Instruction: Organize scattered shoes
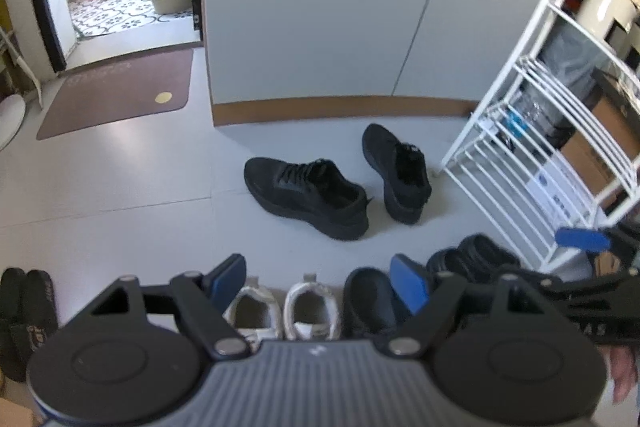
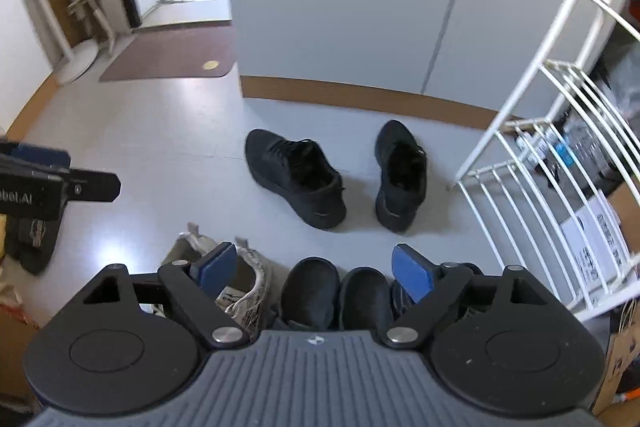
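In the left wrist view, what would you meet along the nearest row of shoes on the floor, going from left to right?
Dark slippers → white sneakers → black slip-on shoe → black clogs, with the white rack beyond them.

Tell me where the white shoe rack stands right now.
In both wrist views the white shoe rack stands on the right, against the grey wall, just right of the two black sneakers on the floor.

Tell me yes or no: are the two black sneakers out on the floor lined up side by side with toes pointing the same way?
No. The left black sneaker lies angled, apart from the right black sneaker, toes pointing different ways.
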`<state>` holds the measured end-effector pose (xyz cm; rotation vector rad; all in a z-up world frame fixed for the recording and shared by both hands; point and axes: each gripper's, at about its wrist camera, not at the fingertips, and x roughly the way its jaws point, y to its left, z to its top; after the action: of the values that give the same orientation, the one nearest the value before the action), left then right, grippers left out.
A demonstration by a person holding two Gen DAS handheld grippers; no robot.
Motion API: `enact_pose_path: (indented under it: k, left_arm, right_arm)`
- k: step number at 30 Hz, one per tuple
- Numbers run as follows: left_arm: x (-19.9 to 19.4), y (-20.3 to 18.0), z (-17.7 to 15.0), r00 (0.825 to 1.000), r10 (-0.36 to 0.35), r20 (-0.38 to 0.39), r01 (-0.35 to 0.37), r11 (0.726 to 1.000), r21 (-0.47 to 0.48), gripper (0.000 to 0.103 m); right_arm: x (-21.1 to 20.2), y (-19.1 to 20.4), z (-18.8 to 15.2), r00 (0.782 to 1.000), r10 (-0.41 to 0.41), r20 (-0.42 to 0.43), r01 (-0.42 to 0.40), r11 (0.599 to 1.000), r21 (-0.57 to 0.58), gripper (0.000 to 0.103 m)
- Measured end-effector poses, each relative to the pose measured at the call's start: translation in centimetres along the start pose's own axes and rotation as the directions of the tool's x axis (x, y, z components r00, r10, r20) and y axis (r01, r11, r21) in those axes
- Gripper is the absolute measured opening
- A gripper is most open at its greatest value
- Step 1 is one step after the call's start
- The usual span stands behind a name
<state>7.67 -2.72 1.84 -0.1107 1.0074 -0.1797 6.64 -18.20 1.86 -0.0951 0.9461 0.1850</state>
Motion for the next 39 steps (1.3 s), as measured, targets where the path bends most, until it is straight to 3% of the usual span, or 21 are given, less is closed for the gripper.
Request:
enact_pose_path:
  k: [5,19,24,30,35,39]
  left_arm:
    - [-0.4,-2.4,1.4,0.998,0.064,0.005,-0.064,0.995,0.07,0.081]
    - [-1.4,-5.1,9.3,0.992,0.126,-0.003,-0.125,0.989,0.074,0.081]
    - [1.2,-4.9,10.7,0.992,0.125,-0.017,-0.123,0.987,0.104,0.081]
    - [7.0,-3.6,12.3,0.991,0.122,-0.051,-0.115,0.986,0.118,0.08]
    - [11.3,-2.2,13.8,0.99,0.123,-0.072,-0.113,0.984,0.139,0.08]
    - [14.3,-0.9,14.8,0.989,0.12,-0.085,-0.109,0.986,0.127,0.08]
  right_arm:
    - [-1.0,-1.1,0.4,0.999,0.021,0.037,-0.022,0.999,0.032,0.088]
    - [-1.4,-6.4,0.9,0.995,0.063,0.075,-0.079,0.967,0.243,0.088]
    - [-1.4,-8.0,0.0,0.992,0.08,0.094,-0.107,0.937,0.331,0.088]
    - [-0.3,-9.1,-1.3,0.995,0.034,0.094,-0.063,0.945,0.322,0.088]
    - [2.7,-11.4,-1.6,0.998,-0.012,0.069,-0.017,0.911,0.411,0.088]
    - [3.5,-11.4,-1.6,0.997,-0.05,0.063,0.02,0.911,0.412,0.088]
